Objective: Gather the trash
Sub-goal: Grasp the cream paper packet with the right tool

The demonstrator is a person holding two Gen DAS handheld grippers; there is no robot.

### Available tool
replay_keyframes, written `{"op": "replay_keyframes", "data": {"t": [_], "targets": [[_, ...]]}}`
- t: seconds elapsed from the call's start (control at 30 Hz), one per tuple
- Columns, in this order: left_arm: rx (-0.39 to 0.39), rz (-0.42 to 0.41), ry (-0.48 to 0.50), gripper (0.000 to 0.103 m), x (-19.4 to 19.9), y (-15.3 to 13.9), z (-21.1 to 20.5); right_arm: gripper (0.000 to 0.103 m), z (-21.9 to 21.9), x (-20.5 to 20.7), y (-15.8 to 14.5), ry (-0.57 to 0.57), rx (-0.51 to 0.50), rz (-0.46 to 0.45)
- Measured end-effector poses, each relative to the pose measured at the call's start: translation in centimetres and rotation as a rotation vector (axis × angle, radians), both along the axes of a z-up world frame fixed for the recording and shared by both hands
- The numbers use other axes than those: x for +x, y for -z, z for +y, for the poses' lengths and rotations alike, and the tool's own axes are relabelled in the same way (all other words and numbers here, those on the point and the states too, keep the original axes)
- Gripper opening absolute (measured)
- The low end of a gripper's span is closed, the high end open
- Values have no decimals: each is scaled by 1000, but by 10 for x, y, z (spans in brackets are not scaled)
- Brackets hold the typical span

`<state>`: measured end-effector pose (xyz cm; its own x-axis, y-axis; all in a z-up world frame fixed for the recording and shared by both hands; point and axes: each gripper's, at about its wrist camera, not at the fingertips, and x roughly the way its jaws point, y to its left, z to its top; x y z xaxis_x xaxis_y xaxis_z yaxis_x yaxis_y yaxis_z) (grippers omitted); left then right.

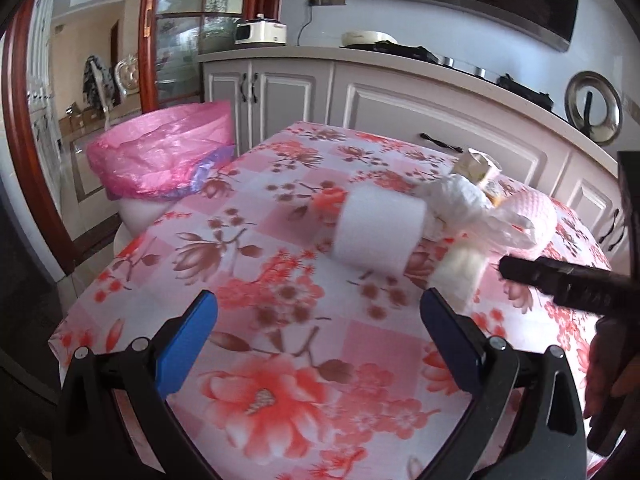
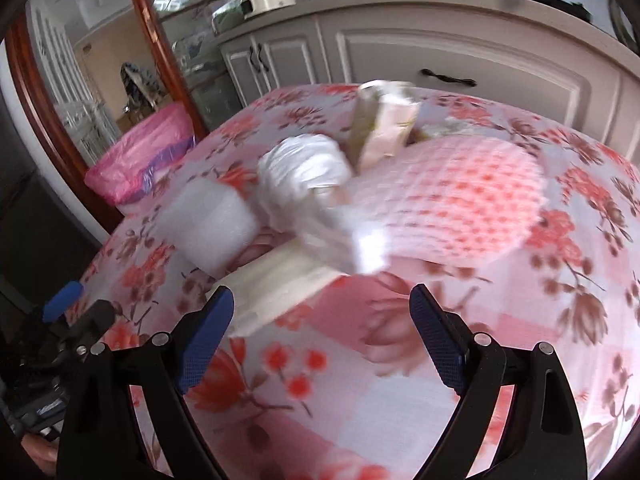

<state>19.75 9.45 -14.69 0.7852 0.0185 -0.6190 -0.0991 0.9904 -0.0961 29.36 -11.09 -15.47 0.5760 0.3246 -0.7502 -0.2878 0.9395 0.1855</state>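
A pile of trash lies on the floral tablecloth [image 1: 280, 320]: a white foam roll [image 1: 376, 232] [image 2: 208, 228], a crumpled white plastic bag [image 1: 468, 208] [image 2: 308, 176], a pink foam net [image 1: 532, 208] [image 2: 448, 192], a small carton [image 1: 478, 168] [image 2: 384, 124] and a flat white pad [image 1: 460, 276] [image 2: 276, 288]. My left gripper [image 1: 318, 320] is open and empty, short of the foam roll. My right gripper [image 2: 322, 312] is open and empty, just in front of the flat pad. A bin with a pink liner [image 1: 164, 152] [image 2: 140, 160] stands past the table's far left corner.
White cabinets with dark handles [image 1: 360, 96] run behind the table, with appliances on the counter [image 1: 260, 32]. A red-framed glass door [image 1: 152, 40] is at the left. The right gripper's black body [image 1: 560, 280] shows in the left wrist view.
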Motion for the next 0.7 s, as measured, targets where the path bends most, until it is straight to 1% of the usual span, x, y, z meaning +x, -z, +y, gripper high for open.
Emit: {"op": "replay_keyframes", "data": {"t": [0.07,0.2,0.27,0.33,0.4,0.47,0.5,0.53,0.6,0.7], "targets": [[-1,4,-4,98,-1,1,7,85,9,6,3,14,-15,0],[8,-1,-12,98,-9,0,20,85,24,27,10,82,-20,33],[14,-3,-20,98,-13,-1,26,85,33,35,13,103,-41,35],[17,0,-31,98,-16,-1,34,85,42,39,16,106,-64,44],[12,3,-44,98,-17,-1,42,84,49,43,22,99,-115,48],[7,8,-53,98,-18,1,49,84,47,42,25,98,-136,54],[7,9,-57,98,-18,1,49,81,44,39,25,99,-137,45],[7,10,-61,98,-18,1,51,80,40,36,25,95,-145,42],[3,10,-62,98,-18,2,52,71,30,31,25,92,-147,38],[-4,14,-53,98,-16,4,47,67,14,26,23,109,-130,48]]}}
